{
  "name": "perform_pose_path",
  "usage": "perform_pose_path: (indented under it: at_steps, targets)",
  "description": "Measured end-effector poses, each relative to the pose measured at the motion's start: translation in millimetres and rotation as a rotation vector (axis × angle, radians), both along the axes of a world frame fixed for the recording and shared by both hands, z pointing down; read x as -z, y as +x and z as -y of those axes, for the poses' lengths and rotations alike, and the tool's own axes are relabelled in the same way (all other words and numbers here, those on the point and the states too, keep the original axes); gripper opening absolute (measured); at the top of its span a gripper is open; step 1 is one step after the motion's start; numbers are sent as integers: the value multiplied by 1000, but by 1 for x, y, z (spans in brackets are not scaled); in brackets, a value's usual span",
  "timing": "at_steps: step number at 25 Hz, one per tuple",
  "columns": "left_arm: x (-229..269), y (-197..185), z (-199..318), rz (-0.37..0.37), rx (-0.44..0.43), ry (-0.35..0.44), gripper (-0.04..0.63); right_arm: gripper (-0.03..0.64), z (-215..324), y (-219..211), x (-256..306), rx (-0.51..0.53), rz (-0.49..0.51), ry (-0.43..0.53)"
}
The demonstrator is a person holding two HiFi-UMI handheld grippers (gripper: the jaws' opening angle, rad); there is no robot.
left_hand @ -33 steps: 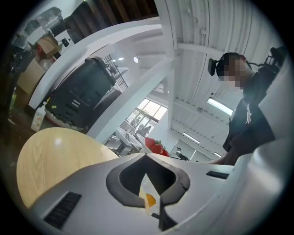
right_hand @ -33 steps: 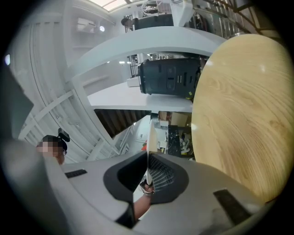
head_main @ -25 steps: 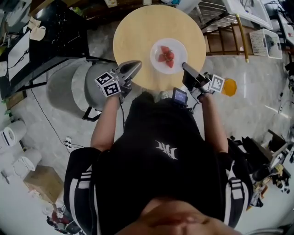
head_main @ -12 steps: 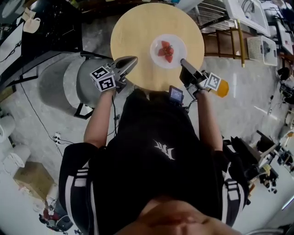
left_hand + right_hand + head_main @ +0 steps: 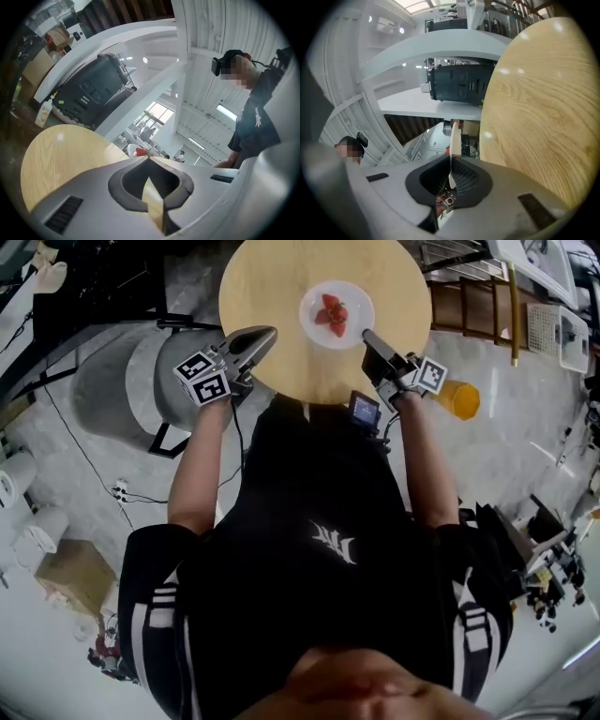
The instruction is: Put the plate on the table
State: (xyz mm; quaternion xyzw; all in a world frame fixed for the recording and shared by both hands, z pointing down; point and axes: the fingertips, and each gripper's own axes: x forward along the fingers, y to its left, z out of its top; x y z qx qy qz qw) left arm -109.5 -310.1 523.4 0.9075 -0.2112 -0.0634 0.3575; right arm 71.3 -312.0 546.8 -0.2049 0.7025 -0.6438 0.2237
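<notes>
R tongs (image 5: 450,158): jaws clamped on the rim of the plate (image 5: 452,133), seen edge-on and running into the gap. In head view the plate lies on the round wood table (image 5: 272,287), just ahead-left of R tongs' tips, w/ red fruit pieces (image 5: 333,315) on it.

L tongs (image 5: 149,160): jaws together, nothing btwn them. They sit over the table's near edge, well apart from the plate, which is ahead-right of them.

Around, head view: grey chair (image 5: 131,390) left of L tongs, beside the table. Orange thing (image 5: 459,399) on the floor, right of R tongs. Small screen (image 5: 364,412) just behind R tongs, at the person's waist.

Only L gripper view shows the fruit low past the tips, a black machine (image 5: 101,89) beyond the table, a white bottle (image 5: 43,114) far left, and the person (image 5: 255,122) at right. Only R gripper view shows the rim in the jaws.
</notes>
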Motion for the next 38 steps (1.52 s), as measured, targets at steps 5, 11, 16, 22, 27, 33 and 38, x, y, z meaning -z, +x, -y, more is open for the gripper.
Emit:
perform_pose_path:
  at_steps: [5,11,16,22,27,33,38]
  targets:
    - [-10,0,-3,44,15,-38,2,11,-1,-3,-25,26,-9,-18]
    - [-26,3,1,77,39,-54,2,11,5,-5,-42,30,-11,-32]
    - [-38,14,5,79,24,-82,2,11,8,-9,-55,40,-23,-51]
    - [-49,33,8,85,-17,-107,2,11,16,-13,-74,44,-51,-67]
    - [-59,47,6,90,-49,-135,2,11,16,-13,-83,37,-76,-84]
    - [-66,53,2,94,-73,-155,2,12,17,-12,-96,40,-123,-114]
    - [-66,54,2,94,-76,-158,2,11,14,-14,-101,52,-143,-124]
